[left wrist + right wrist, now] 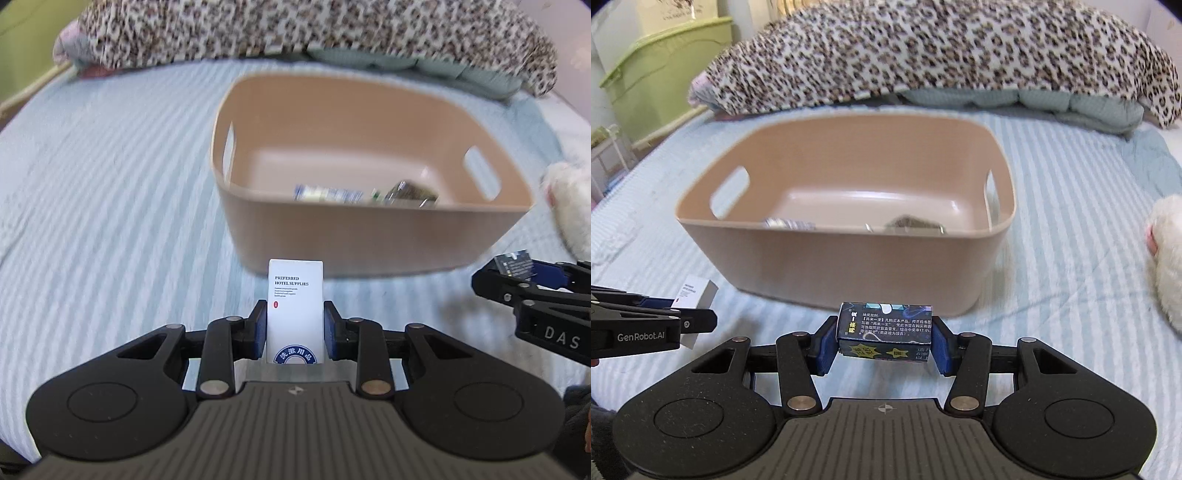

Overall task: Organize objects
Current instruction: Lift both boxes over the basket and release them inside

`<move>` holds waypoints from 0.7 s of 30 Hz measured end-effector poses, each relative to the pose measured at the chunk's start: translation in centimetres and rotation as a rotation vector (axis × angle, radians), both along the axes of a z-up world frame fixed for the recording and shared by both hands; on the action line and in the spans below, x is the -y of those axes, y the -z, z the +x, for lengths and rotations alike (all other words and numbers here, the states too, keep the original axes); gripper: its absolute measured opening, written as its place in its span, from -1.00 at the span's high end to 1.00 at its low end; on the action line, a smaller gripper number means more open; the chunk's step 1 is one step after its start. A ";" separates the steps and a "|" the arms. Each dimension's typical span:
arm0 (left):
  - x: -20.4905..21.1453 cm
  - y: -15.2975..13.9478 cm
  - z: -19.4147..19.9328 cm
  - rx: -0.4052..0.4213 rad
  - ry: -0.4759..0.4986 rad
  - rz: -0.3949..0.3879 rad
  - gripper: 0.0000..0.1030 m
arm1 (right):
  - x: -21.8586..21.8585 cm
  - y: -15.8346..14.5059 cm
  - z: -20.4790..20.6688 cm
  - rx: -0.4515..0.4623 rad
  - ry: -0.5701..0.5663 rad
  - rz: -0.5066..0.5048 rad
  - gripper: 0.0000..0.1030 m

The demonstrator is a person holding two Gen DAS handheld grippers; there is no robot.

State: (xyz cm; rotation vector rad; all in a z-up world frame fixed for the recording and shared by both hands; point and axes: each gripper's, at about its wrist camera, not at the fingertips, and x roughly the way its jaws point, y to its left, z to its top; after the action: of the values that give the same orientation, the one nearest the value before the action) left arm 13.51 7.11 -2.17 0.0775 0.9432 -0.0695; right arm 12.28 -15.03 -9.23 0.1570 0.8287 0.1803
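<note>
Bedding in pale blue stripes (1071, 221) lies under everything, a leopard-print blanket (923, 55) heaped at the far end. On it sits my tan plastic bin (831, 266), slot handles in its sides, some blurred items inside. My left gripper (295, 325) clamps a tall white box (295, 302) printed "PREFERRED HOTEL SUPPLIES", near the bin. My right gripper (885, 341) squeezes a small dark box (885, 326) with Chinese text.

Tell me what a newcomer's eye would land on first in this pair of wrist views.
First, the big beige bin in the middle of the striped bedspread, with a few small items already at its bottom. Next, each gripper's load just short of it: the left gripper clamps an upright white box, the right gripper a dark box. Behind lies a leopard-print blanket.
</note>
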 end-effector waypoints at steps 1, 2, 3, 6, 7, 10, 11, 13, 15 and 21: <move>0.4 -0.4 0.3 0.018 0.007 -0.003 0.38 | 0.1 -0.7 -0.1 0.018 -0.001 0.003 0.08; 1.0 -0.8 0.4 0.037 0.013 -0.008 0.38 | 0.2 -1.3 -0.3 0.034 -0.002 0.004 0.08; 1.6 -1.2 0.7 0.056 0.020 -0.014 0.38 | 0.2 -2.0 -0.3 0.053 -0.003 0.002 0.08; 2.7 -2.8 1.3 0.113 0.036 -0.026 0.38 | 0.5 -4.0 -0.2 0.109 0.001 -0.001 0.08; 3.1 -3.5 1.4 0.131 0.039 -0.027 0.38 | 0.6 -4.6 0.1 0.127 0.004 0.000 0.08; 4.1 -5.1 1.9 0.183 0.040 -0.017 0.38 | 1.0 -6.1 0.9 0.168 0.017 0.000 0.08; 4.4 -5.3 2.4 0.191 0.036 -0.014 0.38 | 1.2 -6.5 1.1 0.179 0.022 -0.003 0.08; 4.7 -5.6 3.5 0.202 0.027 -0.013 0.38 | 1.4 -7.0 1.9 0.199 0.035 -0.013 0.08; 5.2 -5.7 4.5 0.211 0.025 -0.010 0.38 | 1.5 -7.3 2.8 0.213 0.053 -0.022 0.08; 5.9 -4.3 8.1 0.193 0.017 0.038 0.38 | 1.9 -6.7 6.1 0.199 0.076 -0.046 0.08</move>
State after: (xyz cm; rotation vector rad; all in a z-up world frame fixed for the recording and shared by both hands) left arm 21.60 1.17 2.11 0.1257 0.7515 -0.0585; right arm 18.34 -16.89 -2.51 0.1250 0.6272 0.1030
